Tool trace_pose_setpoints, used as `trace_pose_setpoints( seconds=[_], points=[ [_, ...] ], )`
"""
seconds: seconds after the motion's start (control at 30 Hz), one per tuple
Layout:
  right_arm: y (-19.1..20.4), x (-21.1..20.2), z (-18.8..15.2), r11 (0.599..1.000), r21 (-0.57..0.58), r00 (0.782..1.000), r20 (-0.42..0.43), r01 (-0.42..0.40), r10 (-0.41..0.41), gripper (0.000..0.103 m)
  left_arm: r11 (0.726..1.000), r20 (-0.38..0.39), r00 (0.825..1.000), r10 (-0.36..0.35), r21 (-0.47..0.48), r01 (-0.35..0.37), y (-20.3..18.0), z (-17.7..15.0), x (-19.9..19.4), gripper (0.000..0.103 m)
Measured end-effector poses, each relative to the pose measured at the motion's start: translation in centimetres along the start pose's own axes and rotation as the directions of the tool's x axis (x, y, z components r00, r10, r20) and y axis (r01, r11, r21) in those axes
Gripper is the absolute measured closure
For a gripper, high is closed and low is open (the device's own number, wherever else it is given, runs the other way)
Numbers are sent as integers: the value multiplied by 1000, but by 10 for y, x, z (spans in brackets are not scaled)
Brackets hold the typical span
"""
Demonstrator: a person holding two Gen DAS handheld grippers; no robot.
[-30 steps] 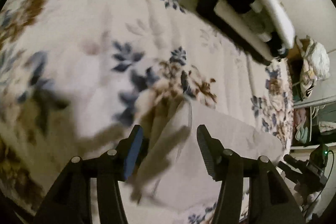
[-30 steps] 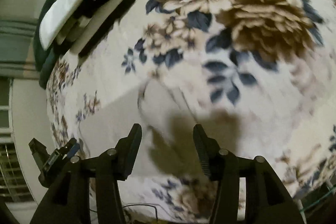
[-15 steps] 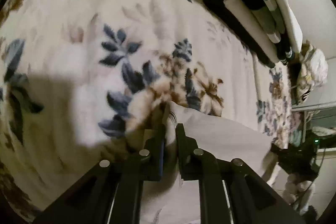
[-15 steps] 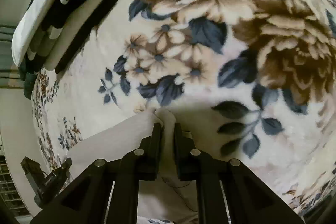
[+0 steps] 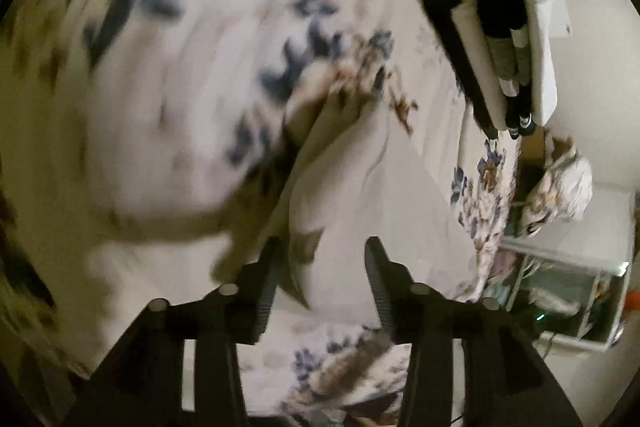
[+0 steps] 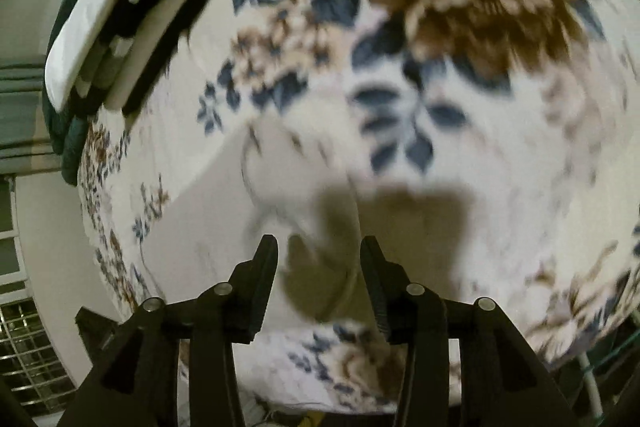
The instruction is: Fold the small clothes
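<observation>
Cloth of pale cream, a small plain garment (image 5: 384, 203), was spread flat on the floral fleece blanket (image 5: 168, 99) near its front edge, with one rumpled fold raised along its left side. It was seen just ahead of the left gripper (image 5: 322, 253), whose jaws were parted wide with nothing held. The same garment (image 6: 208, 211) was found under and ahead of the right gripper (image 6: 318, 249), likewise spread and empty-handed. A stack of folded dark and white clothes (image 6: 120, 11) was set well apart.

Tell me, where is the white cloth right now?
The white cloth lies on the flowery blanket, just ahead of both open grippers' fingers, near the blanket's edge.
</observation>
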State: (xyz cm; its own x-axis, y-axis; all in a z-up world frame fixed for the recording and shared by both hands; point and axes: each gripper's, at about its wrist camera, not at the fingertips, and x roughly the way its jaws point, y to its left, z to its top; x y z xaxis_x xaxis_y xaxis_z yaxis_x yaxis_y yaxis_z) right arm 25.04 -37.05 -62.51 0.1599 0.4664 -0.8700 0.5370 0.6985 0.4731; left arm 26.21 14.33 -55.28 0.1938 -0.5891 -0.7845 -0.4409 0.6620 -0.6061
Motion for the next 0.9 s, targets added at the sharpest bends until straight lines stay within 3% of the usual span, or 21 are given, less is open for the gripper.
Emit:
trace_pose_setpoints(
  seconds=[0.13,0.23,0.3,0.33,0.4,0.5,0.73,0.9],
  points=[
    [-8,16,-16,1000,31,999,-38,4,-3,58,1000,-33,999,20,-10,-21,-2,-10,22,62],
    [-9,24,-20,999,48,1000,-27,1,0,58,999,28,999,26,27,-26,-13,-14,25,66],
    [-7,24,-22,999,50,1000,5,3,-3,63,998,71,997,26,59,-30,-21,-15,22,92],
    [-5,23,-22,999,44,1000,18,6,-7,73,997,75,997,15,70,-20,-25,-16,21,100],
    [1,21,-24,1000,23,999,39,20,-21,89,996,97,995,2,87,-11,-31,-19,15,100],
    [6,17,-24,1000,17,998,57,24,-25,98,996,109,994,5,89,-15,-32,-23,8,100],
    [5,-4,-32,1000,23,998,66,19,-21,99,995,127,991,53,81,-63,-18,-24,-10,100],
    [-5,9,-34,996,17,995,27,92,-93,99,992,106,989,99,68,-106,-2,-22,1,100]
  ],
)
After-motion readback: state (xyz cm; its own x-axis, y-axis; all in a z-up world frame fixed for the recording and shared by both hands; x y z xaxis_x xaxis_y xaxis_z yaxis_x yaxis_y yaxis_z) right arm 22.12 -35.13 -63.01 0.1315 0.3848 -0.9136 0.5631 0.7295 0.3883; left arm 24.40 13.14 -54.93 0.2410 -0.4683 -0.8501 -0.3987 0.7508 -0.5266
